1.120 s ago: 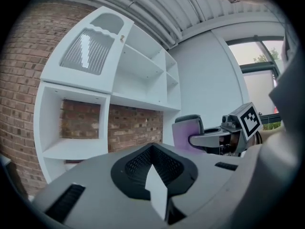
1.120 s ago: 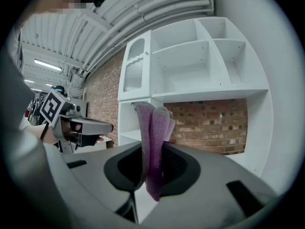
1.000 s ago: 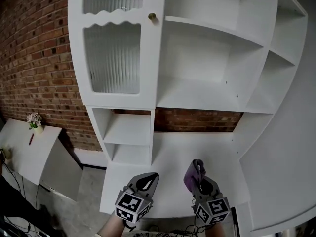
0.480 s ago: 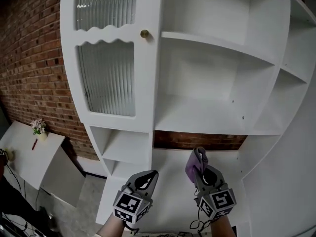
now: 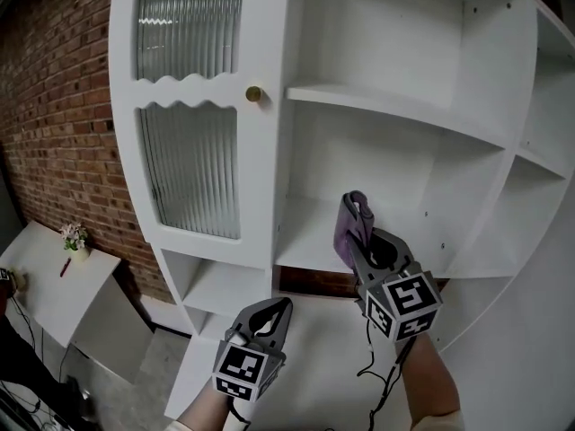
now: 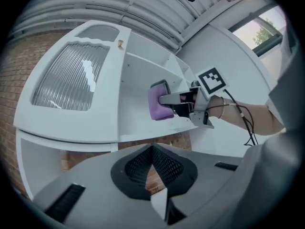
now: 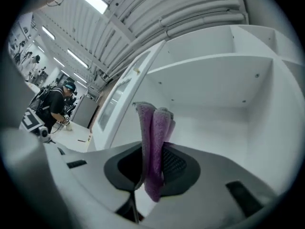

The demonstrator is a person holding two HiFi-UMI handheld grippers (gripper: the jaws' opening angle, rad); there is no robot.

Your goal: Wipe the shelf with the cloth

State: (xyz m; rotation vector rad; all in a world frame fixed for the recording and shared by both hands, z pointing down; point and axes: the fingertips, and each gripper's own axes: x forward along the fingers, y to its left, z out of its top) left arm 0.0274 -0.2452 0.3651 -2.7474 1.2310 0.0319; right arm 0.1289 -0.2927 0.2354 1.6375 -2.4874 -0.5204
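One white shelf unit [image 5: 395, 115] stands against a brick wall [image 5: 54, 106]. Its single door [image 5: 193, 169] carries two ribbed glass panes and one brass knob [image 5: 254, 94]. There are two grippers, each bearing one square-marker cube. The right gripper [image 5: 362, 241], in front of the middle open compartment, clamps the one purple cloth [image 5: 349, 223]. The left gripper [image 5: 272, 311], lower down, has its jaws closed together on nothing.

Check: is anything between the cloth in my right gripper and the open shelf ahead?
Nothing visible does. The purple cloth, clamped in the right gripper, faces a bare shelf board in the open compartment. The ribbed-glass door stands off to the left, and the left gripper hangs lower, out of the path.
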